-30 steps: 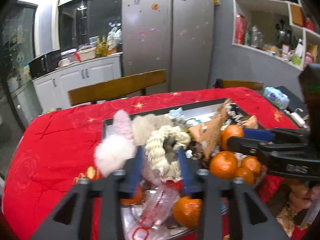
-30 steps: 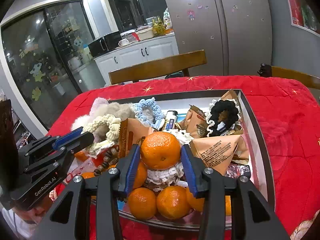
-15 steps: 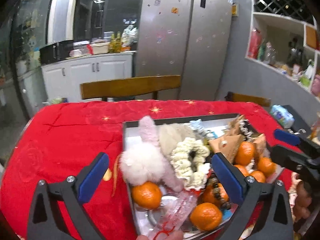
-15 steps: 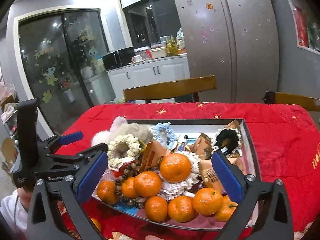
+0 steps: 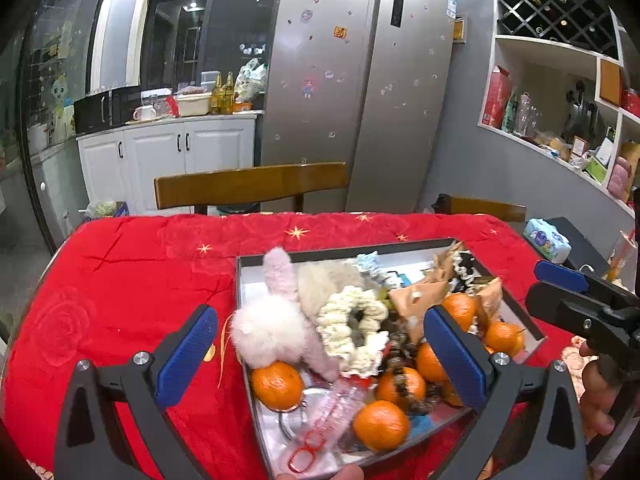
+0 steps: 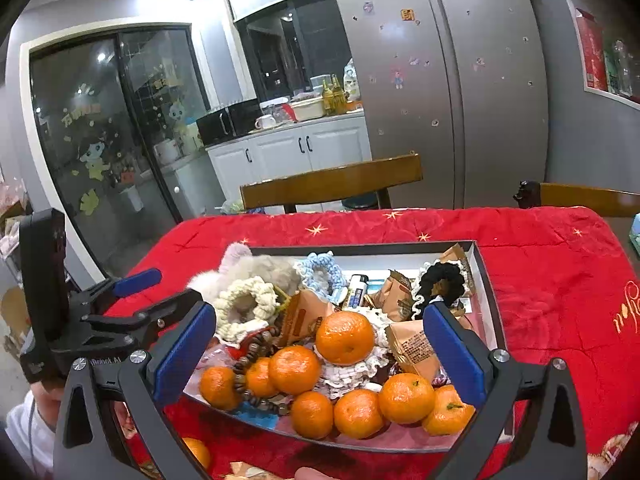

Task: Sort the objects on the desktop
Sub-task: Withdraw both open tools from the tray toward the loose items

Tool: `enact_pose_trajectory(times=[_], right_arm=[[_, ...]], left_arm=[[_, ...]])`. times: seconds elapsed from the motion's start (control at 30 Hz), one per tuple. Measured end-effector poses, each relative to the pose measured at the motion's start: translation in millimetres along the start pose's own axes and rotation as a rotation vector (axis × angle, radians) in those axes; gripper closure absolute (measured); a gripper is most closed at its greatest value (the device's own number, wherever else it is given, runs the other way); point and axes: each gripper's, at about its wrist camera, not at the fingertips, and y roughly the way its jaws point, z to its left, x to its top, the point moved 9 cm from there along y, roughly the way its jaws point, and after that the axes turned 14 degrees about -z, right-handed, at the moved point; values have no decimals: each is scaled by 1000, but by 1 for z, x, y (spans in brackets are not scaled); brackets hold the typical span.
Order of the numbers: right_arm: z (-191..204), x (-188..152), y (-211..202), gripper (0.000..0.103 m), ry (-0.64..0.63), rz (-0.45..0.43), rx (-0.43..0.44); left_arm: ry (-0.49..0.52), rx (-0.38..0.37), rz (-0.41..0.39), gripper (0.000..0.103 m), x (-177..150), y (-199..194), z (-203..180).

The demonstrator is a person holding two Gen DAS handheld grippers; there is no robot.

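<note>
A grey tray (image 5: 242, 280) (image 6: 486, 280) on the red tablecloth holds several mandarins (image 6: 345, 337) (image 5: 277, 385), a cream scrunchie (image 5: 354, 330) (image 6: 246, 306), a pink-white fluffy toy (image 5: 272, 328), a blue scrunchie (image 6: 320, 274), a black scrunchie (image 6: 442, 282), brown snack packets (image 6: 414, 346) and wooden beads (image 6: 256, 344). My left gripper (image 5: 320, 356) is open and empty, held back above the tray's near left end. My right gripper (image 6: 320, 352) is open and empty, held back above the mandarins at the tray's near edge. Each gripper shows in the other's view (image 5: 576, 300) (image 6: 132, 304).
The red tablecloth (image 5: 132, 280) covers the table. Wooden chairs (image 5: 250, 186) (image 6: 588, 198) stand at the far side. One mandarin (image 6: 196, 452) lies outside the tray, near the front edge. A tissue pack (image 5: 546, 238) sits at the right. A fridge and cabinets stand behind.
Both grippers have opened and pulled back from the tray. The left let go of the cream scrunchie; the right let go of a mandarin, which now rests on the pile.
</note>
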Motion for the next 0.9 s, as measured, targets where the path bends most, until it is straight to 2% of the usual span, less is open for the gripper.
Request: enact_pose_trajectory(times=[0.3, 0.6, 0.9], right_arm=[[16, 16, -38, 0, -17, -50, -18], [26, 23, -82, 0, -30, -65, -29], [44, 5, -115, 0, -51, -63, -29]], left_arm=[[-1, -73, -20, 0, 17, -51, -22], [44, -66, -22, 0, 15, -110, -28], [56, -65, 11, 0, -8, -144, -35]])
